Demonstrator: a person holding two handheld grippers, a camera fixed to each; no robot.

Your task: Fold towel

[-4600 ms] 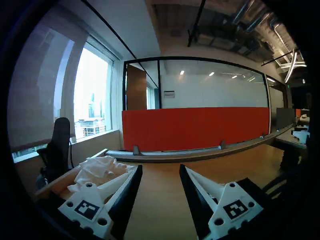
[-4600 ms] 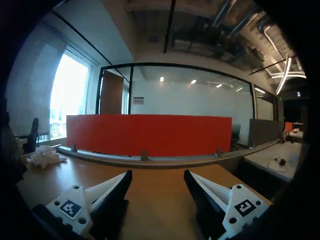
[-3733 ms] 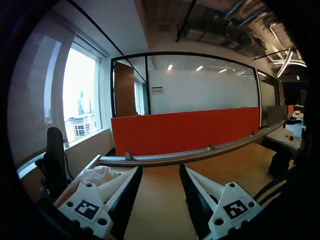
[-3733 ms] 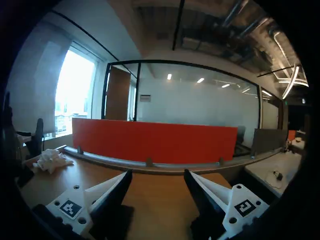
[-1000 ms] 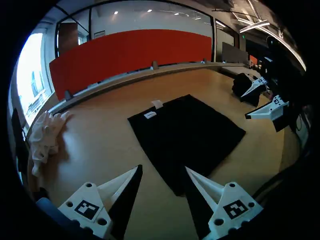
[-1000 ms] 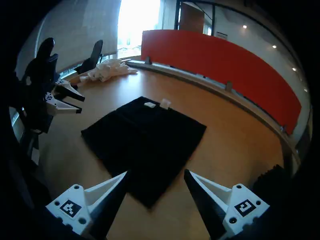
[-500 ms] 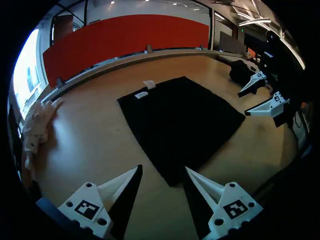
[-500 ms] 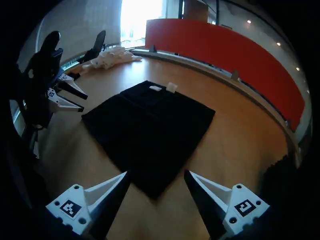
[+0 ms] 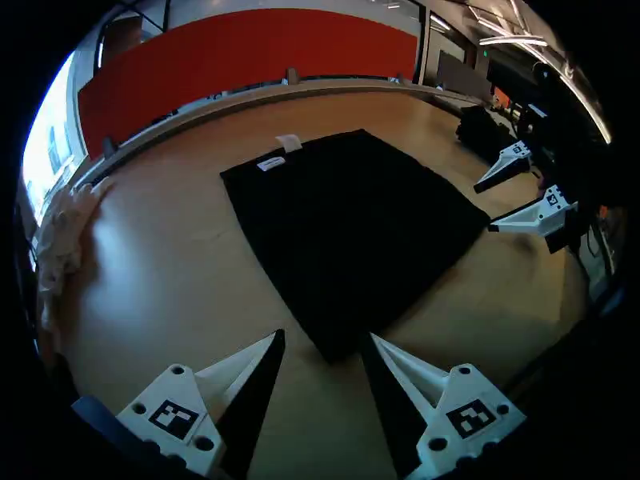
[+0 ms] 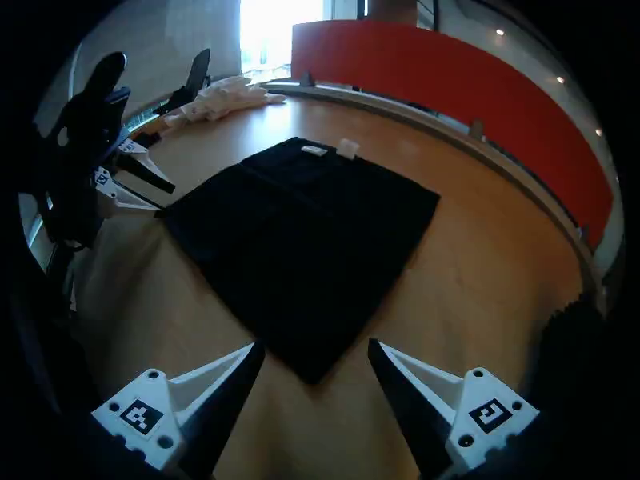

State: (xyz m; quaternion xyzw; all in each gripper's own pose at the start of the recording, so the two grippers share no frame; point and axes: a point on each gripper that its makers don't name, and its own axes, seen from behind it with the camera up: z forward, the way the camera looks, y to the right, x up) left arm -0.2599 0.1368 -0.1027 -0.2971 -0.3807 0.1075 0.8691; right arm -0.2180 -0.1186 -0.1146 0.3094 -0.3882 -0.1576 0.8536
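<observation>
- Left gripper view: we see a wooden table (image 9: 160,264).
- Our black towel (image 9: 344,216) lies flat on it, a corner at 6 o'clock.
- Left gripper (image 9: 322,334) and right gripper (image 10: 316,344) gape wide, holding nothing.
- Its white tag (image 9: 270,164) sits at 11 o'clock.

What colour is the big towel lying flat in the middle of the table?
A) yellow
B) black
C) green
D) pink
B: the towel spread flat on the wooden table is plainly black all over.
</observation>
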